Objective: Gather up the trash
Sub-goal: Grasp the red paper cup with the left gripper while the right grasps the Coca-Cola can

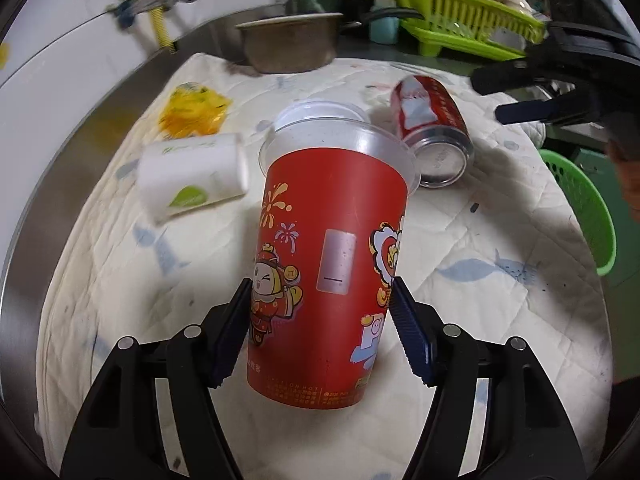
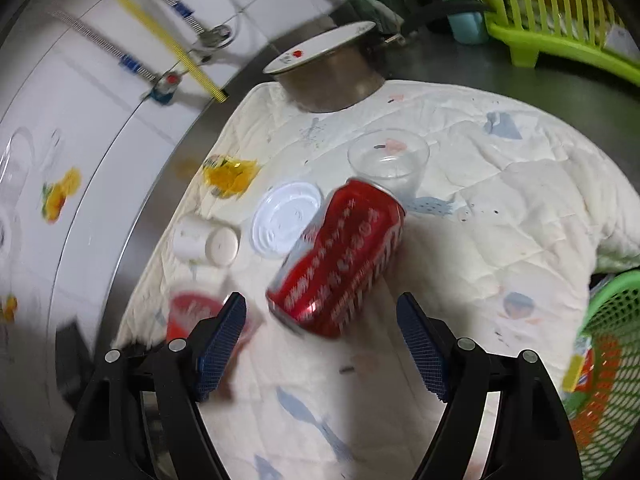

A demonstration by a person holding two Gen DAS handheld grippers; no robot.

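Observation:
My left gripper [image 1: 320, 316] is shut on a red printed paper cup [image 1: 328, 248] with a clear rim, held tilted above the white quilted cloth [image 1: 480, 240]. A red soda can [image 1: 432, 128] lies on its side behind it; in the right wrist view the can [image 2: 340, 256] lies just ahead of my right gripper [image 2: 322, 320], which is open and empty. A white plastic lid [image 2: 284, 220], a white small cup on its side [image 2: 204, 240], a clear plastic cup [image 2: 390, 164] and a yellow wrapper [image 2: 232, 176] lie on the cloth. The right gripper also shows at the left wrist view's upper right [image 1: 520, 92].
A green mesh basket [image 2: 600, 360] holding some wrappers sits at the right edge of the cloth. A metal pot [image 2: 332, 76] stands at the back. A lime dish rack [image 1: 460, 20] is at the back right. A tiled wall with hoses is on the left.

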